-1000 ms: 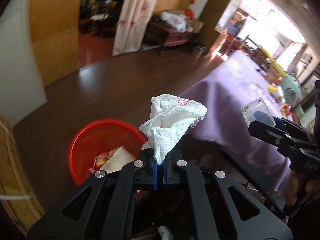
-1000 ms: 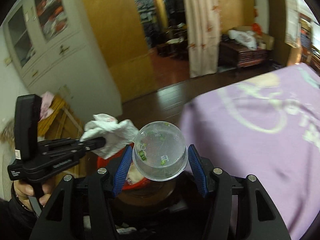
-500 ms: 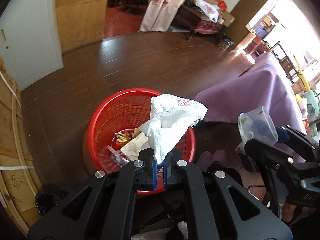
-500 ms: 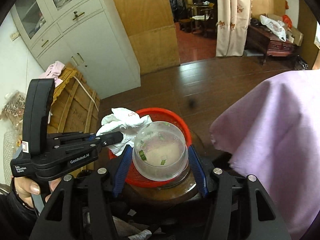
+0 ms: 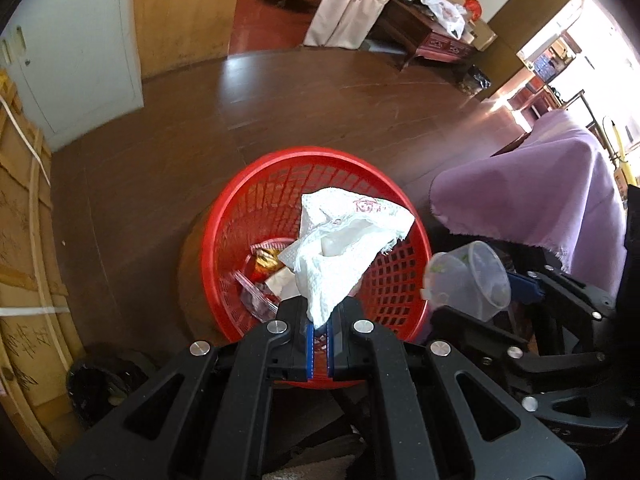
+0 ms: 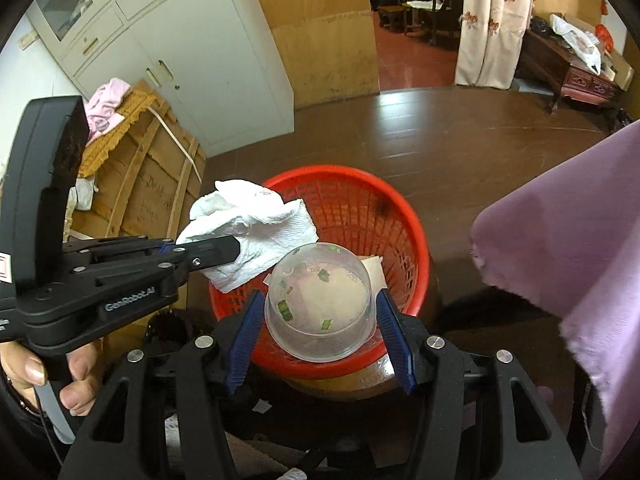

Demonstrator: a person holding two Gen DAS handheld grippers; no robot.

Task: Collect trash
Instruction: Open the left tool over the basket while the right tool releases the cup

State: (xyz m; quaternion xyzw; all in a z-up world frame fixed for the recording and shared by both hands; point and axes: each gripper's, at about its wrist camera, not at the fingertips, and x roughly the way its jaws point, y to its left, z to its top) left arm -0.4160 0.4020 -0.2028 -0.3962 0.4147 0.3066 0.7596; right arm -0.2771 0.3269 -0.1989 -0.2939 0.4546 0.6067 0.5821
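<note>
Fingers of the left gripper [image 5: 318,334] pinch a crumpled napkin [image 5: 344,256], half hiding the red basket's [image 5: 256,196] trash.

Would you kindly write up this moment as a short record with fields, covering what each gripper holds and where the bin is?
left gripper: shut on a crumpled white tissue
right gripper: shut on a clear plastic cup with green flecks inside
bin: red mesh basket on the dark wood floor, below both grippers
bin contents: wrappers and paper already inside
nearby: purple cloth to the right of the basket
status: neither item dropped yet
</note>
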